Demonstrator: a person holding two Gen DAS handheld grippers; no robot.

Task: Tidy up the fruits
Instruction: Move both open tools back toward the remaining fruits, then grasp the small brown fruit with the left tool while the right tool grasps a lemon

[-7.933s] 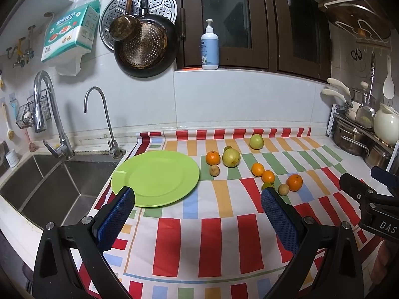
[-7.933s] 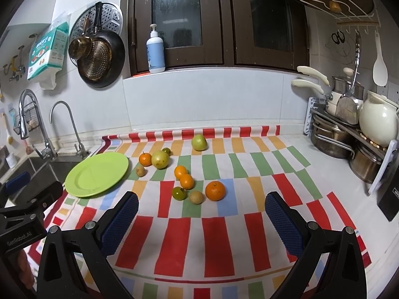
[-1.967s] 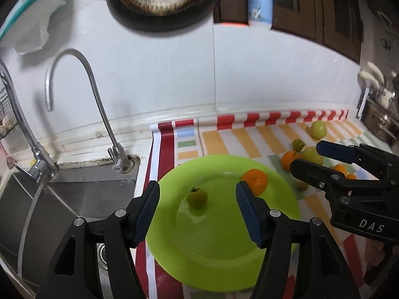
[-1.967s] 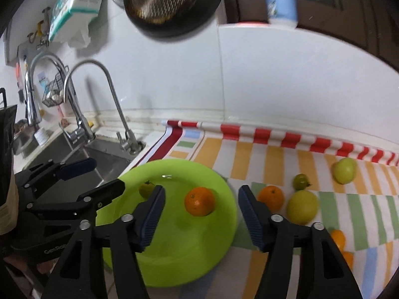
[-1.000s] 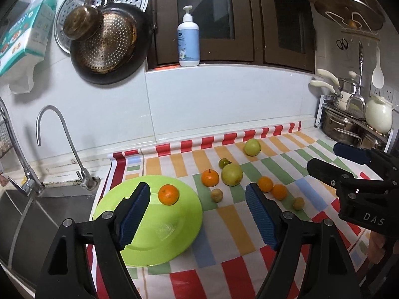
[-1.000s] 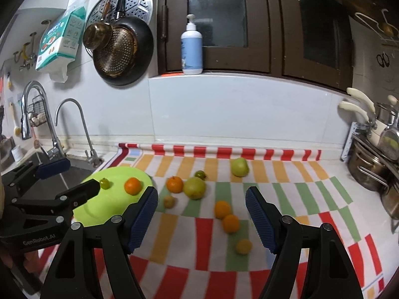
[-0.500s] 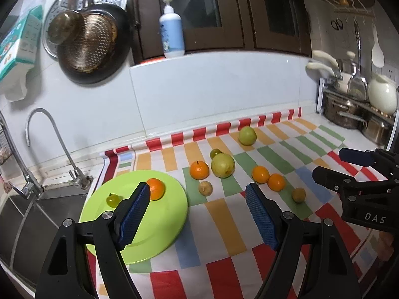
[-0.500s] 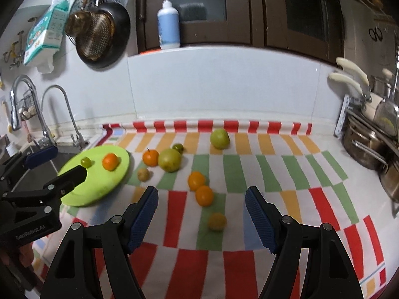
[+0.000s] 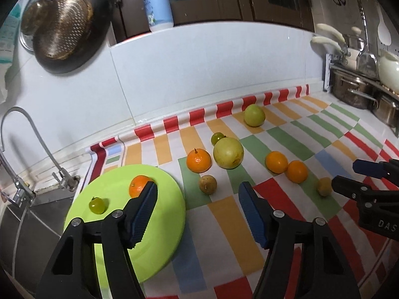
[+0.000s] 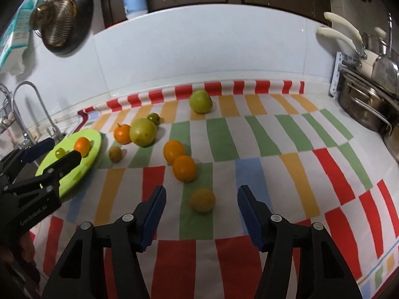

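A green plate (image 9: 159, 214) at the left holds an orange (image 9: 138, 186) and a small green fruit (image 9: 96, 205). Several fruits lie loose on the striped cloth: a stemmed orange (image 9: 198, 160), a large yellow-green fruit (image 9: 228, 152), a small brown fruit (image 9: 207, 184), two oranges (image 10: 173, 151) (image 10: 184, 168), a green fruit (image 10: 200, 101). My left gripper (image 9: 198, 196) is open and empty, above the cloth in front of the small brown fruit. My right gripper (image 10: 200, 198) is open; a small yellow fruit (image 10: 202, 200) lies between its fingers, untouched.
A sink with taps (image 9: 30, 134) lies left of the plate. Pots and a rack (image 9: 359, 92) stand at the right. A small dark green fruit (image 9: 217, 138) sits behind the large one. The tiled wall (image 9: 199, 69) closes the back.
Both grippers have moved forward and down toward the cloth. The right gripper now straddles the small yellow fruit. The fruits have not moved in the last second.
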